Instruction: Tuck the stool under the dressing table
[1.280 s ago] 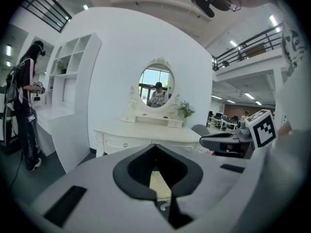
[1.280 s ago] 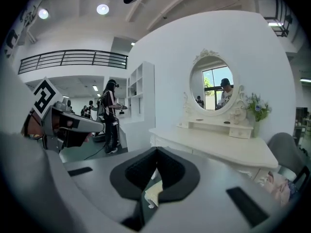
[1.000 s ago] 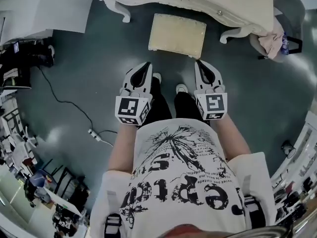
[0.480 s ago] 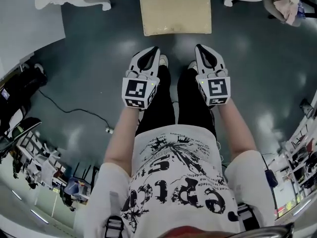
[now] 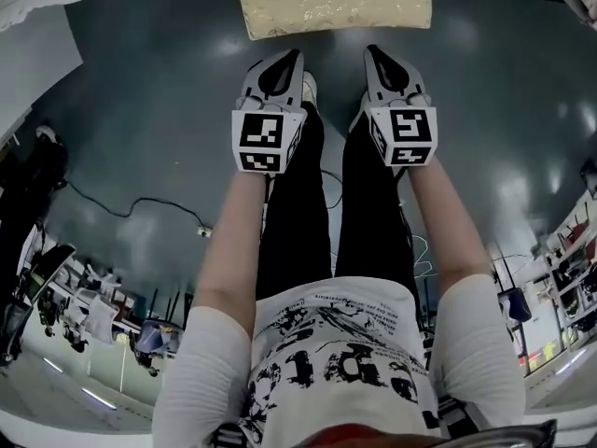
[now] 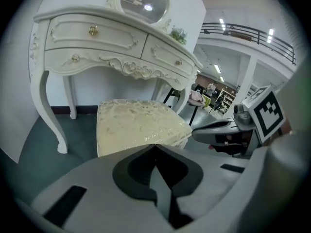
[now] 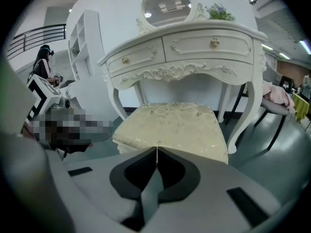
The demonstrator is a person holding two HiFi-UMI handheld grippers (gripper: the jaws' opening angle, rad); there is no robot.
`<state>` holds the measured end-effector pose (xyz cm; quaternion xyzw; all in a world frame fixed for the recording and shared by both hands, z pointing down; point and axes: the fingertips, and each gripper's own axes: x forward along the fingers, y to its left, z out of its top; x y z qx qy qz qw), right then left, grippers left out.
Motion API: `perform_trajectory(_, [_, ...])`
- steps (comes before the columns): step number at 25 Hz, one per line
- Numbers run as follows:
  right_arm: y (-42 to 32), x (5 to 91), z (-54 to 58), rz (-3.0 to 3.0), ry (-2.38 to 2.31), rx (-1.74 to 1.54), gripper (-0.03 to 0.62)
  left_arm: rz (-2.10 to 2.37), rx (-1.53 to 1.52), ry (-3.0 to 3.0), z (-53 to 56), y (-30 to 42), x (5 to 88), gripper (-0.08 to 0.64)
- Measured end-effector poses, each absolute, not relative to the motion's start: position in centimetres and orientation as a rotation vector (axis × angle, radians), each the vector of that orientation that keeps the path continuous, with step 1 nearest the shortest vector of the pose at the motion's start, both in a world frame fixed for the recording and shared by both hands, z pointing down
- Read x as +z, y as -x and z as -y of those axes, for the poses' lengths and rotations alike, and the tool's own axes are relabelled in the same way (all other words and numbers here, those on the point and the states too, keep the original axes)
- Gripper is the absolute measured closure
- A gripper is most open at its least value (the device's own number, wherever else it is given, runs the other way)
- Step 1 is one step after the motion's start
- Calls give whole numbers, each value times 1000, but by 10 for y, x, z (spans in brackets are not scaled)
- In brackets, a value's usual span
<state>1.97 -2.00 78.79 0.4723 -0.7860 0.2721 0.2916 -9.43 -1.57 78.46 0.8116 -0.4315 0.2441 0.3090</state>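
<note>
The cream upholstered stool (image 5: pixel 331 1) stands on the dark floor just ahead of me, its near edge at the top of the head view. Both gripper views show the stool's seat (image 6: pixel 138 123) (image 7: pixel 175 125) in front of the white dressing table (image 6: pixel 97 42) (image 7: pixel 189 47), partly out from under it. My left gripper (image 5: pixel 291 57) and right gripper (image 5: pixel 372 52) are held side by side a little short of the stool's near edge, touching nothing. Both have their jaws pressed together with nothing between them.
A black cable (image 5: pixel 140 208) trails across the floor at the left. A chair with pink cloth (image 7: pixel 279 98) stands right of the table. The person's legs and shoes (image 5: pixel 308 87) are just below the grippers. Cluttered shelving lines both lower sides of the head view.
The person has stepped toward the stool; it and the table have slid to the top edge of the head view. Both grippers have moved forward, still shut.
</note>
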Motion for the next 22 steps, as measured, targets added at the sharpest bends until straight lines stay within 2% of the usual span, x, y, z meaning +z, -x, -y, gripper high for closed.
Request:
perform_trajectory(10, [-42, 878, 27, 1952, -1271, 789, 575, 1139, 666, -2048, 22, 85, 873, 540])
perform_trajectory(22, [-59, 874, 61, 1890, -1292, 837, 575, 1114, 603, -2025, 50, 71, 872, 540])
